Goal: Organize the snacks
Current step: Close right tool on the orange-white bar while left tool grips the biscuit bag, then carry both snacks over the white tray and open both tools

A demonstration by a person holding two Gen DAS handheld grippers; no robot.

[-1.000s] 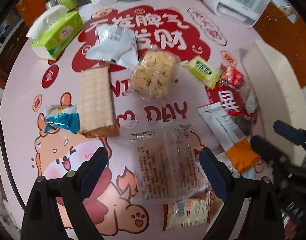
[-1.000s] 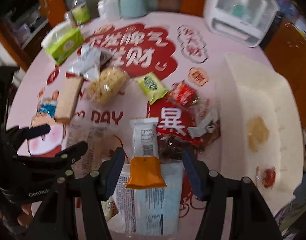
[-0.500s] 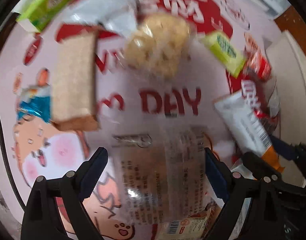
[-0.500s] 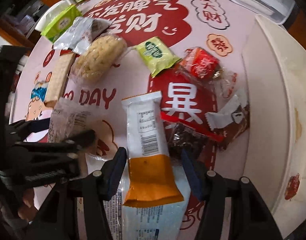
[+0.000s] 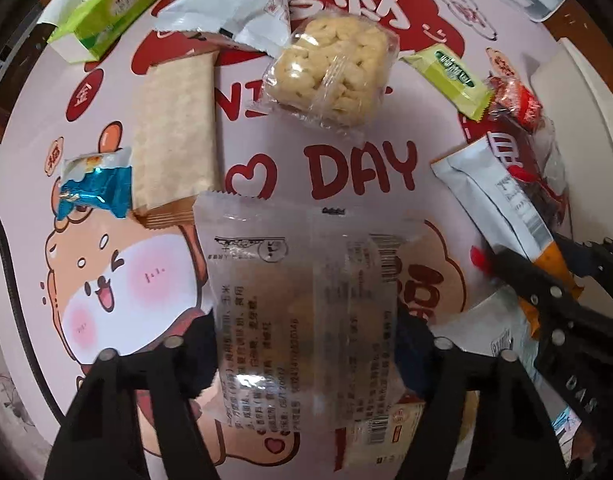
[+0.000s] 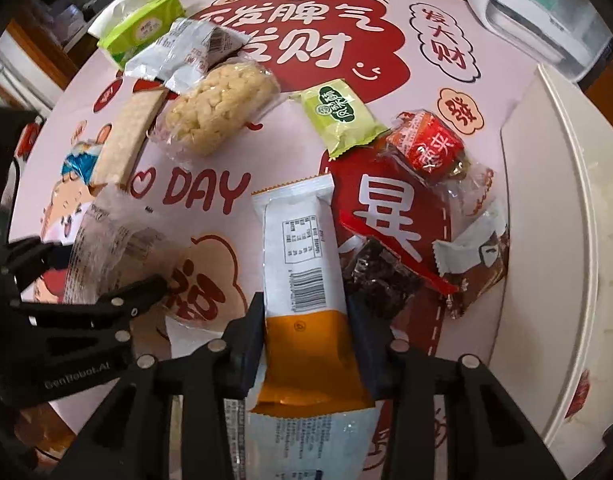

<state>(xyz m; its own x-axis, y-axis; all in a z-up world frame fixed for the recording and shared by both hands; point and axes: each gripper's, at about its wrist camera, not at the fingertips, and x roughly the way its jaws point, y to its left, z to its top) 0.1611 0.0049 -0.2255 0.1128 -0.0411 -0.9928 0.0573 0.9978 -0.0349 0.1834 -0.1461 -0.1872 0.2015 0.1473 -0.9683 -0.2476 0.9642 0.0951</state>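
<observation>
Snacks lie on a round pink table (image 5: 266, 184). My left gripper (image 5: 306, 352) points straight down over a clear, printed snack packet (image 5: 302, 280). Its jaws are closing, and both pads touch the packet's side edges. My right gripper (image 6: 306, 344) is closing on a white-and-orange bar packet (image 6: 302, 264), pads against its orange end. In the left wrist view that right gripper (image 5: 546, 280) shows at the right, on the same bar packet (image 5: 498, 196). In the right wrist view the left gripper (image 6: 94, 268) pinches the clear packet (image 6: 118, 240).
A white tray (image 6: 546, 240) stands at the right edge. Further back lie a wafer bar (image 5: 174, 136), a puffed-rice cake (image 5: 334, 68), a green sweet (image 5: 450, 76), a blue candy (image 5: 94, 188), a silver packet (image 5: 226, 4), red packets (image 6: 430, 148) and a green tissue pack (image 5: 106, 4).
Both grippers have sunk towards the table. The left jaws narrowed onto the clear packet, and the right jaws narrowed onto the white-and-orange bar packet.
</observation>
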